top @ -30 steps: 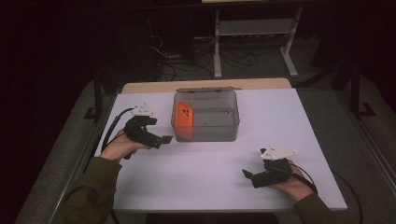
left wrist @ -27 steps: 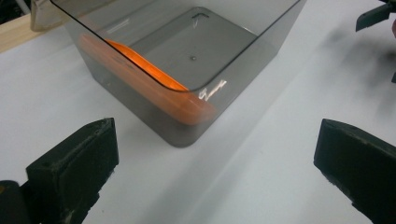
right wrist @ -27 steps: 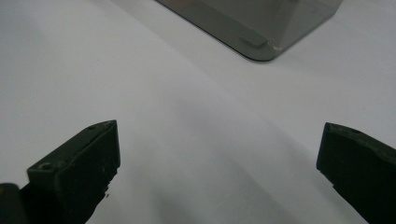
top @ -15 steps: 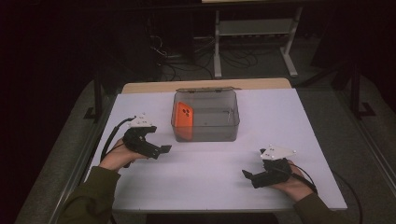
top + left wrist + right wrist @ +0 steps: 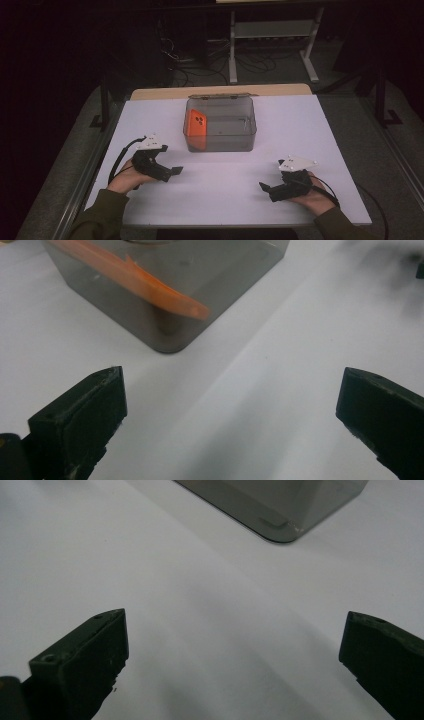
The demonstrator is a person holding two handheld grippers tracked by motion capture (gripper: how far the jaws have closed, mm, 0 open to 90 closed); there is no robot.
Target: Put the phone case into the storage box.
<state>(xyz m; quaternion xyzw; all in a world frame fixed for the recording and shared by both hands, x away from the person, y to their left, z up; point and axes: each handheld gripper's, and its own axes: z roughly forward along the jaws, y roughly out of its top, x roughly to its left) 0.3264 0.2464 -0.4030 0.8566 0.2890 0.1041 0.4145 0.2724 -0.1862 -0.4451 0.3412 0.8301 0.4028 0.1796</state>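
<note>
While both grippers rested wide open on the table [image 5: 320, 130], the phone [image 5: 197, 129] leaned inside the bin [image 5: 220, 145].
It looked stiff, slick and light; the left gripper [image 5: 172, 171], nearer than the right gripper [image 5: 265, 188], should pinch its raised upper edge.

The high view looks forward and down on the tabletop [image 5: 300, 130] from the person's side. Both gripper views sit low and close, sharing the grey box [image 5: 220, 130].
</note>
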